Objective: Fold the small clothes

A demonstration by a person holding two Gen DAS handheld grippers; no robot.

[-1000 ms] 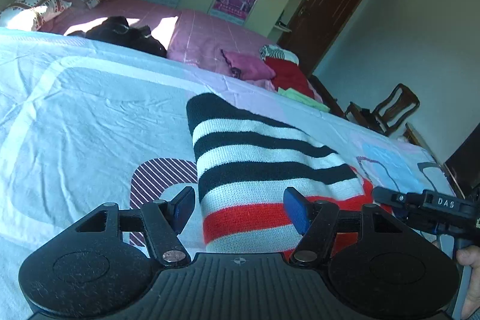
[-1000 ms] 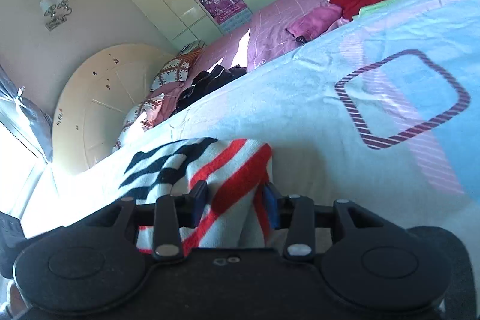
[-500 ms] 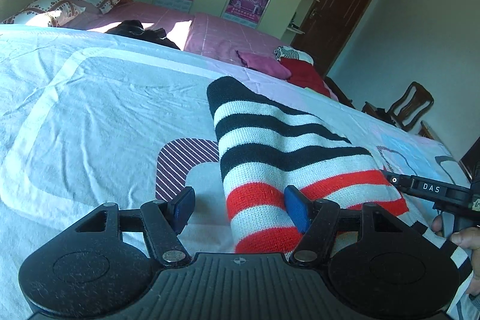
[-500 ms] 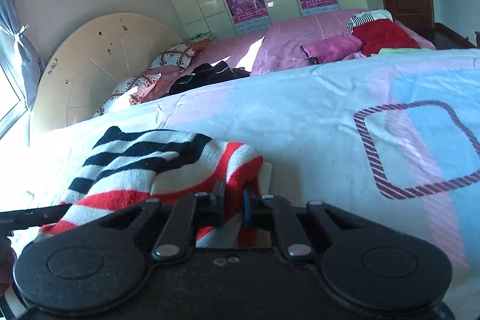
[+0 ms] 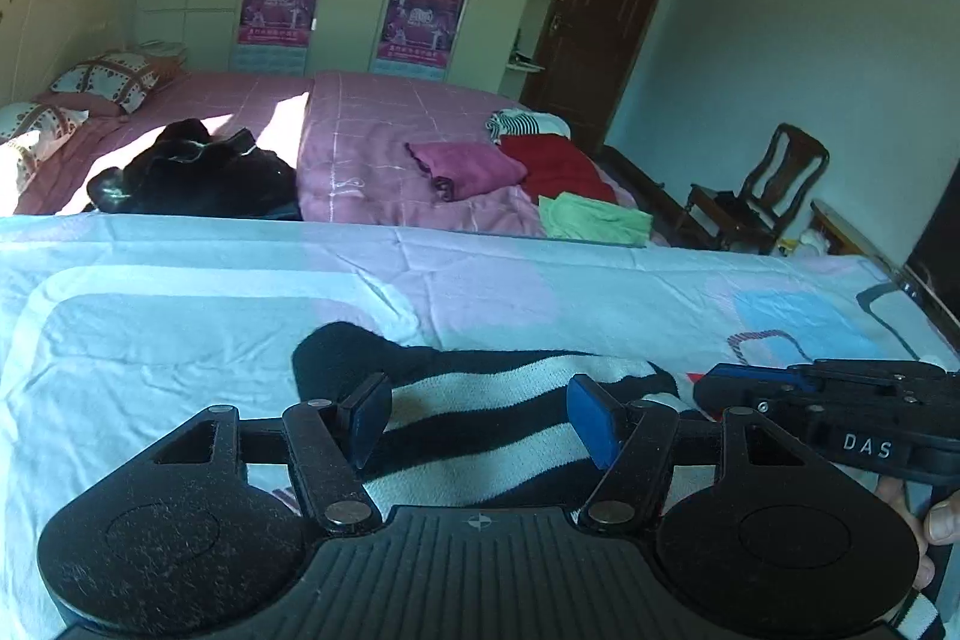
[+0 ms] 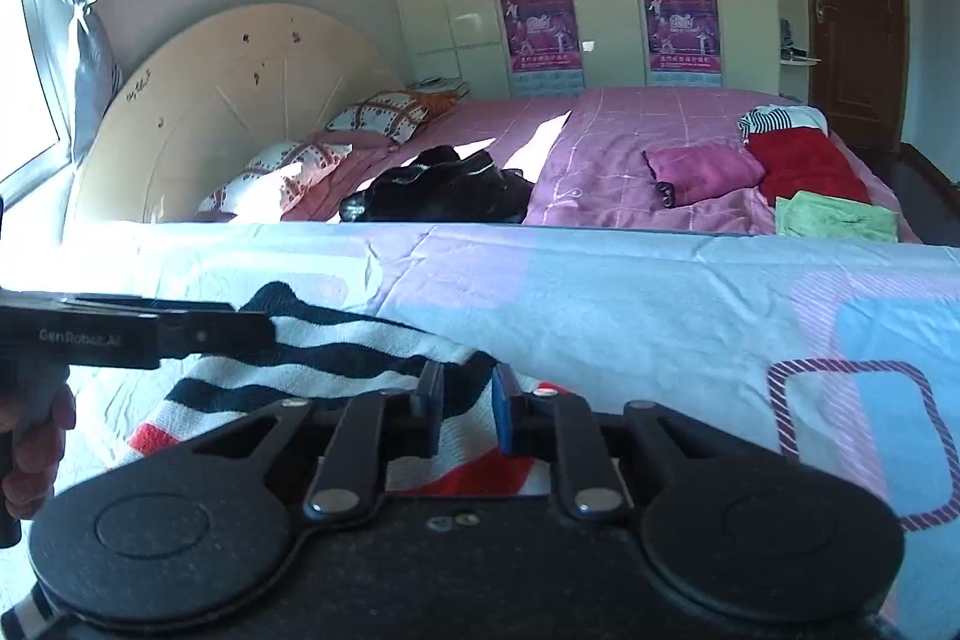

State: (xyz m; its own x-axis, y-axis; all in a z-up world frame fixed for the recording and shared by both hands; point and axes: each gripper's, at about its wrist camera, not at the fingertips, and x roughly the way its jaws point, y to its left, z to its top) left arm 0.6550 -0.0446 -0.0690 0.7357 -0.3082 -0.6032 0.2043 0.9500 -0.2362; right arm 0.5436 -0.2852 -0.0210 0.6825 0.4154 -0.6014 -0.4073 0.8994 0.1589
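From my left wrist camera I see a dark wooden chair (image 5: 757,196) by the pale wall at the right, which the right wrist camera does not show; the right wrist camera gives me instead the rounded cream headboard (image 6: 228,112) and a grey curtain (image 6: 66,10) at the window. Both views show the black, white and red striped knitted sweater (image 5: 498,418) lying on the pale blue and pink patterned bedsheet (image 5: 180,316), close under the two tools. My left gripper (image 5: 480,424) has its fingers wide apart above the sweater, and the black and white stripes pass between and below them; I cannot tell if the pads touch the knit. My right gripper (image 6: 468,409) has its fingers narrow, with a small gap, and a dark fold of the sweater (image 6: 336,370) sits between them; I cannot tell if they really pinch it. In the left view the right gripper (image 5: 828,412) comes in from the right side, over the red part of the sweater. In the right view the left gripper (image 6: 132,334) comes in from the left, above the stripes. I count one striped sweater on the near bed, two grippers, four purple posters (image 6: 543,34) on the wardrobe doors, two patterned pillows (image 6: 384,115), and on the pink bed behind one black heap of clothes (image 6: 444,193), one magenta folded cloth (image 6: 702,172), one red cloth (image 6: 804,163) and one light green cloth (image 6: 834,220).
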